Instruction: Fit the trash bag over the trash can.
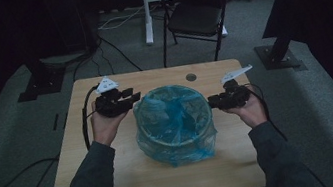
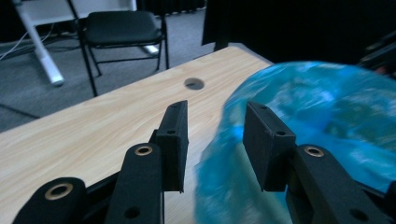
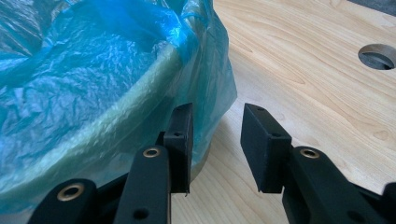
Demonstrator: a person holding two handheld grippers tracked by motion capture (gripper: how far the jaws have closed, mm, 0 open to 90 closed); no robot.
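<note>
Bin-lining is the work in hand: a thin, crinkly blue plastic bag [image 1: 174, 122] is draped into and over a round pale bucket [image 3: 140, 112] standing at the middle of the light wooden table [image 1: 87, 151], its loose skirt bunched toward the person's side.

At the left, the left gripper [image 1: 131, 98] hovers just beside the bucket's left rim with its jaws standing apart; in the left gripper view the blue film lies ahead of and beside the open gap, but neither pad presses on it. To do this step well, I judge this side should take only a single layer of film at the rim, not a thick fold, and draw it outward and down evenly.

At the middle, the bag sags into the bucket's mouth; keeping some slack there should guard against tearing.

At the right, the right gripper [image 1: 212, 101] sits close to the right rim, jaws likewise apart and empty, the hanging plastic just beside its near pad [image 3: 183, 135]. Both sides would best pull together, so the light bucket does not slide toward the round cable hole [image 1: 191, 77].
</note>
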